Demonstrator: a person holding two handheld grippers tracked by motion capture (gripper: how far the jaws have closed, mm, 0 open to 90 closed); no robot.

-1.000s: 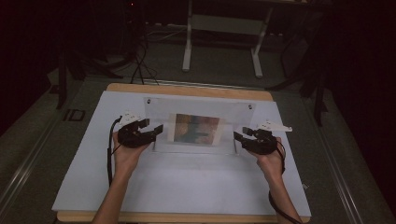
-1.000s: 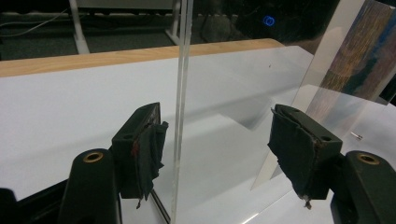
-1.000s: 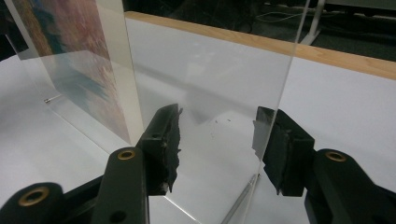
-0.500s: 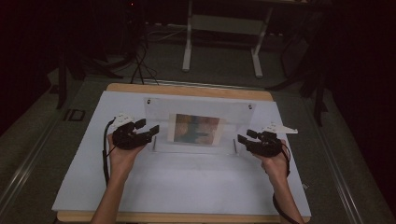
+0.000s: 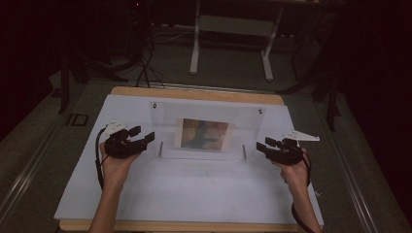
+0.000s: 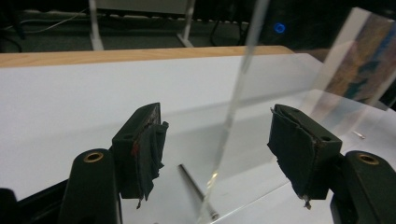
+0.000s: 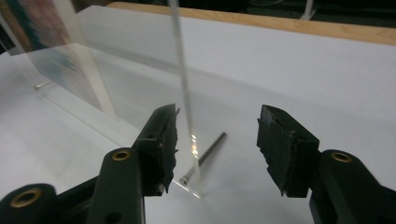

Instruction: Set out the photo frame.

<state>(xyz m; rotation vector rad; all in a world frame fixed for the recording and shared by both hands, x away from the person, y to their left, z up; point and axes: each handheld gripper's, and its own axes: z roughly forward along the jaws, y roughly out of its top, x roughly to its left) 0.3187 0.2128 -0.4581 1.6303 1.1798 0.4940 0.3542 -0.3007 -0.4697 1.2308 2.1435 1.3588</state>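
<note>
Acrylic stand [image 5: 206,128] with its picture sits upright mid-table, so you flank it: left gripper [image 5: 145,139] at its nine o'clock edge, right gripper [image 5: 261,146] at three. Both jaws gape, the right's just widened, each straddling a clear edge without touching, seemingly ready for a level two-sided pinch.

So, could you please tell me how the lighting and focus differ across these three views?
High view: dim, dark surroundings, the clear acrylic picture stand faint. Left gripper view: brighter, a glint on the stand's edge. Right gripper view: sharp black jaws, blurred background.
</note>
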